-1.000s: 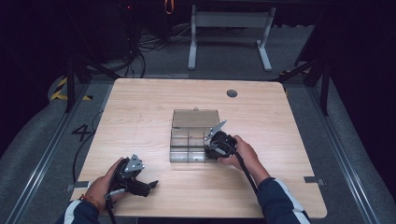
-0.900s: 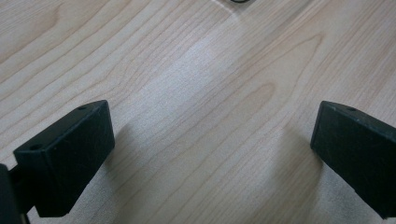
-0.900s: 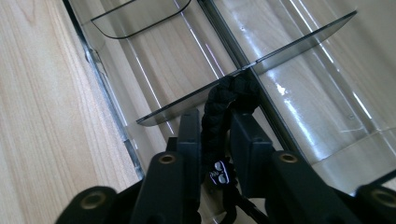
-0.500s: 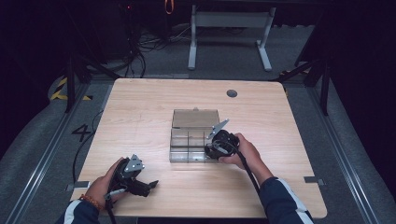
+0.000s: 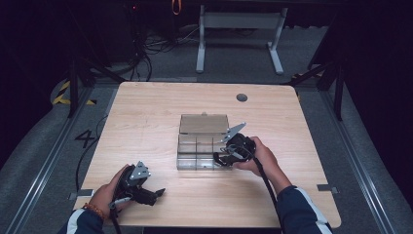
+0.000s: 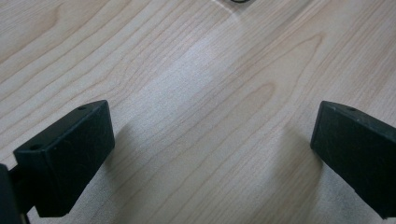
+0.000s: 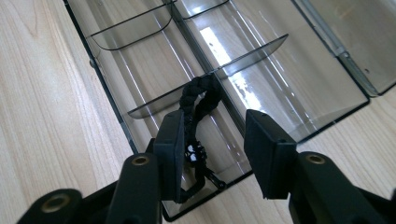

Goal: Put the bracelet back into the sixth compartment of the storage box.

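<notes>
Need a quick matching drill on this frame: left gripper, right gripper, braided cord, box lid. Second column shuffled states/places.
1. left gripper
2. right gripper
3. braided cord
4. box lid

a. folded open flat, on the far side of the clear box
b. open over bare table, near front edge
c. black, lying in a box compartment, draped over a divider
d. open over the box, jaws either side of the cord

Pairs: 1-b, 2-d, 3-c, 4-a
</notes>
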